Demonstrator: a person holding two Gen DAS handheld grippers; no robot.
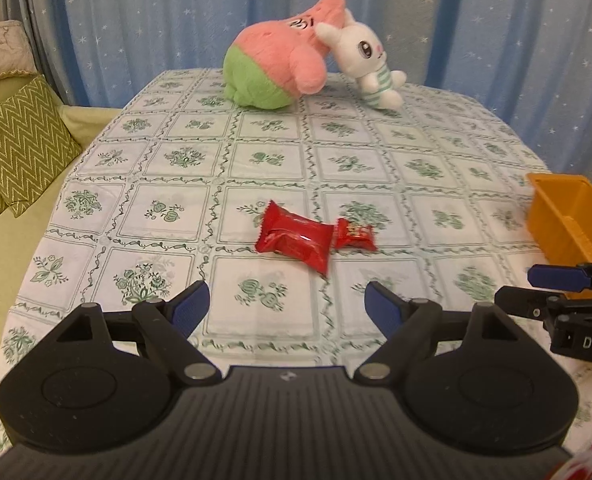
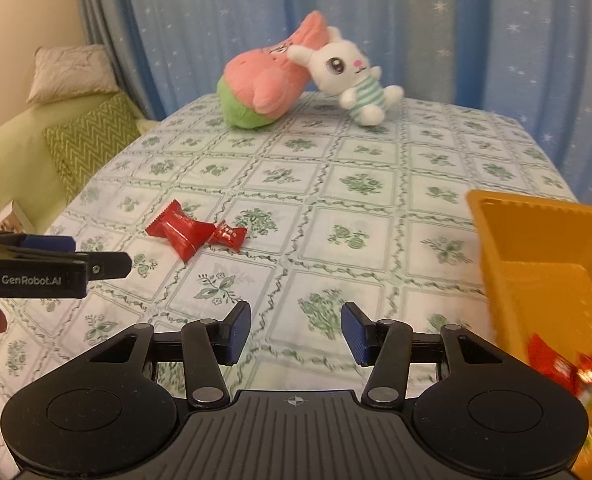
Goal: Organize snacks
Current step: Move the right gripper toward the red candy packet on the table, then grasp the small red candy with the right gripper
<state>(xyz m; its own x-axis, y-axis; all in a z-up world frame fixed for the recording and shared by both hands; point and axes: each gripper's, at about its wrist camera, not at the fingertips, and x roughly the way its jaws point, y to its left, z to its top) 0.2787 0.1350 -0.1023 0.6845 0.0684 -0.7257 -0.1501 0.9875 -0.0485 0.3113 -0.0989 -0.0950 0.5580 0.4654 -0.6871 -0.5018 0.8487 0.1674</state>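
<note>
Both claws are spread apart and hold nothing. Two red candies (image 1: 296, 240) lie touching on the tabletop (image 1: 175, 152) just ahead of the left claw (image 1: 285, 304), likely its next pick. The orange tray (image 2: 536, 240), beside the right claw (image 2: 296, 332), already holds wrapped snacks.

Two red snack packets lie on the tablecloth, mid-table. The large red packet (image 1: 293, 238) is a glossy foil pillow pack with crimped, serrated ends, lying flat and skewed to the cloth's grid. The small red packet (image 1: 355, 234) lies at its right end, touching or nearly so, and carries small print, unreadable.

An orange tray (image 2: 544, 264) sits at the table's right side, well apart from the pair. It is rectangular, of thin moulded plastic with sloping walls and a ribbed rim. More red wrapped snacks (image 2: 556, 364) lie in its near end; these are blurred, so no count.
</note>
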